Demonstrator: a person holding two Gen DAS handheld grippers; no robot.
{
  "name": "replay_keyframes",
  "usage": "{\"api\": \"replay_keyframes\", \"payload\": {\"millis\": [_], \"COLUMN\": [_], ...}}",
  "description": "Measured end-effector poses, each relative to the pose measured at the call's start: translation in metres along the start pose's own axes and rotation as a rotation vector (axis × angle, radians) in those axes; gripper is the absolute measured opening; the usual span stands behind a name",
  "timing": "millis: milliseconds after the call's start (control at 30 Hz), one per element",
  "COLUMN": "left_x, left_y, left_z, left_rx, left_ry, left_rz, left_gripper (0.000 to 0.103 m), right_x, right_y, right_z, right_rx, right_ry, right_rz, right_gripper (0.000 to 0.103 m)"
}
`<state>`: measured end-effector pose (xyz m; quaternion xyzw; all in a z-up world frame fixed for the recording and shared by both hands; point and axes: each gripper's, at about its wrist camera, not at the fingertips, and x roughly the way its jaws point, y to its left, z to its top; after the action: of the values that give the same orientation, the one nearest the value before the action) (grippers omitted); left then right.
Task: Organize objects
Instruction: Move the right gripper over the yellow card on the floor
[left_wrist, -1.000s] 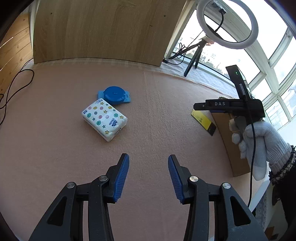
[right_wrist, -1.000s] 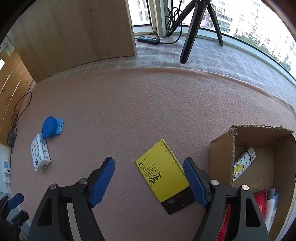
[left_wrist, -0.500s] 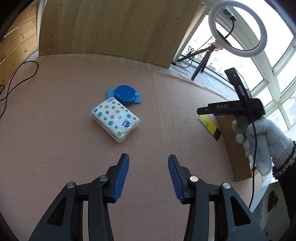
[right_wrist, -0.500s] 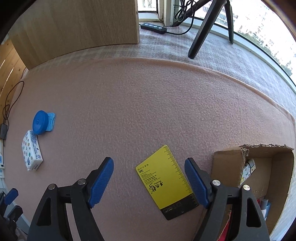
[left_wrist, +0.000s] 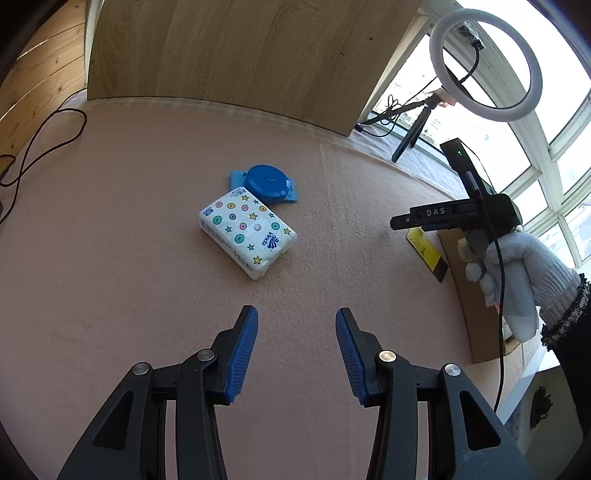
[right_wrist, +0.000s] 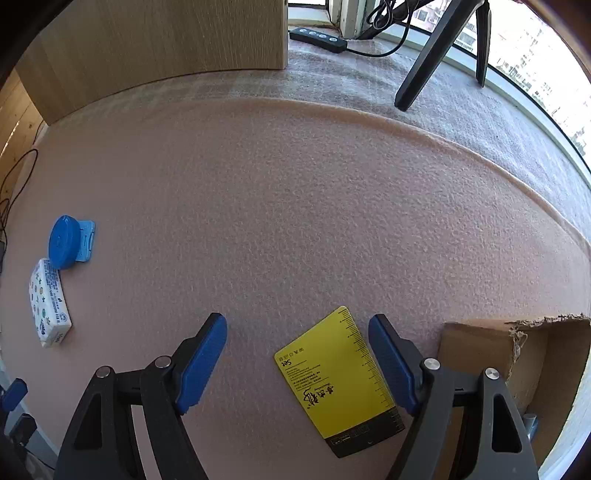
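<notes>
Pink felt table (right_wrist: 295, 203) lit by windows. Right gripper (right_wrist: 297, 363) gapes empty over yellow card (right_wrist: 338, 380); left gripper (left_wrist: 295, 350) likewise released. Recommend pinching card's edge before boxing.

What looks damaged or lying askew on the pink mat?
The cardboard box has a torn, ragged top edge at its corner. The tissue pack lies at an angle, its corner against the blue round case. The yellow card also lies tilted beside the box. Nothing is spilled.
</notes>
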<state>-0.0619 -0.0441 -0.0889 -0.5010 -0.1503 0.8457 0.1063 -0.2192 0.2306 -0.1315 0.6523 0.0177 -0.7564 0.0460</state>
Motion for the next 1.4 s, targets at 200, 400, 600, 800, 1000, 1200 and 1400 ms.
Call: {"api": "replay_keyframes", "payload": {"millis": [200, 400, 600, 800, 1000, 1200, 1400], "left_x": [0.001, 0.002, -0.001, -0.001, -0.002, -0.002, 0.005], "left_y": [0.005, 0.006, 0.002, -0.007, -0.017, -0.029, -0.046], "left_z": [-0.002, -0.001, -0.001, -0.001, -0.001, 0.000, 0.000], "left_rx": [-0.009, -0.017, -0.008, 0.013, 0.037, 0.073, 0.148], "left_ry": [0.004, 0.005, -0.003, 0.001, 0.002, 0.006, 0.032], "left_rz": [0.001, -0.004, -0.013, -0.023, -0.030, -0.037, -0.037], "left_gripper": [0.047, 0.047, 0.047, 0.047, 0.047, 0.047, 0.047], "right_x": [0.001, -0.002, -0.008, -0.016, -0.029, -0.027, -0.053], "right_y": [-0.001, 0.009, 0.021, 0.032, 0.038, 0.048, 0.010], "right_z": [0.000, -0.018, -0.047, -0.080, -0.123, -0.161, -0.204], "right_rx": [0.000, 0.025, 0.051, 0.080, 0.129, 0.141, 0.384], "right_ry": [0.002, 0.024, 0.031, 0.004, -0.032, -0.041, -0.172], "right_rz": [0.008, 0.059, 0.105, 0.156, 0.219, 0.301, 0.391], "right_gripper": [0.081, 0.085, 0.093, 0.094, 0.095, 0.095, 0.093]}}
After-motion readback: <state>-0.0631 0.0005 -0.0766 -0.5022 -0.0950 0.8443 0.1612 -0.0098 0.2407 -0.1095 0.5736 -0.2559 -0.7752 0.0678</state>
